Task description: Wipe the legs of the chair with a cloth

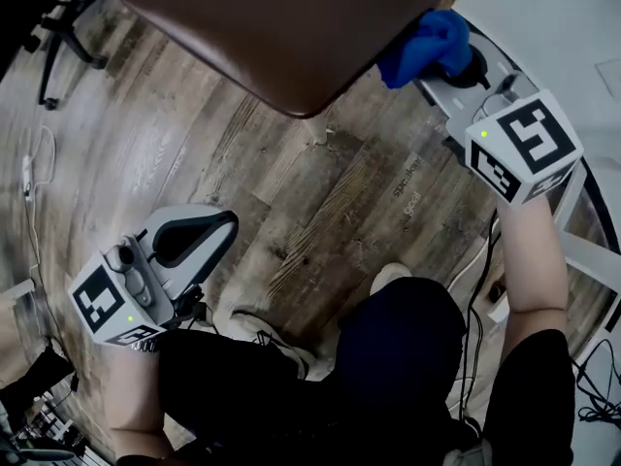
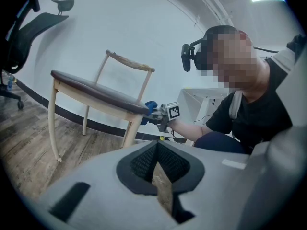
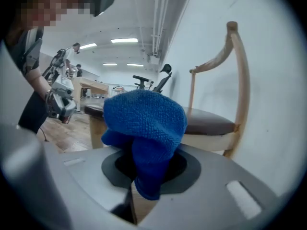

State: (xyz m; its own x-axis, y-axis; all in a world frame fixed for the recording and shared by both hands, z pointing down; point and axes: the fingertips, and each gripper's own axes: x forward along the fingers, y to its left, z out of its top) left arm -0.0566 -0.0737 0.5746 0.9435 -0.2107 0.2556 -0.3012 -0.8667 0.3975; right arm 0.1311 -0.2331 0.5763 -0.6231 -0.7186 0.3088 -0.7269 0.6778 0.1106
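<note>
The left gripper [image 1: 225, 226] hangs low over the wooden floor [image 1: 320, 192], well apart from the chair [image 1: 291, 27] and on its near-left side. Its jaws are closed tip to tip with nothing in them; only floorboards show through the slit behind the tips.

The chair stands upright, with a brown padded seat and pale wooden legs [image 2: 53, 123] that are slim and slightly curved. As a judgement, it is light enough to shift or rock under a hard push. The legs are stiff and smooth, so a wrapped pass from top to bottom should slide easily.

At the chair's right front corner is the cloth [image 1: 427, 47], a blue knitted piece bunched into a soft lump just beside the seat's edge and above the front leg [image 2: 128, 133]. Whether it touches the wood cannot be told. The right gripper [image 1: 456, 71] has its jaws clamped on the cloth. One fold is pinched between them, and the rest billows out over the tips.

The cloth looks limp, light and grippy rather than slick. The hold is on a narrow tail, so the lump may tug loose if it drags. A deeper bite through the thick middle would hold better — and the free left gripper could steady the chair at the seat rim.
</note>
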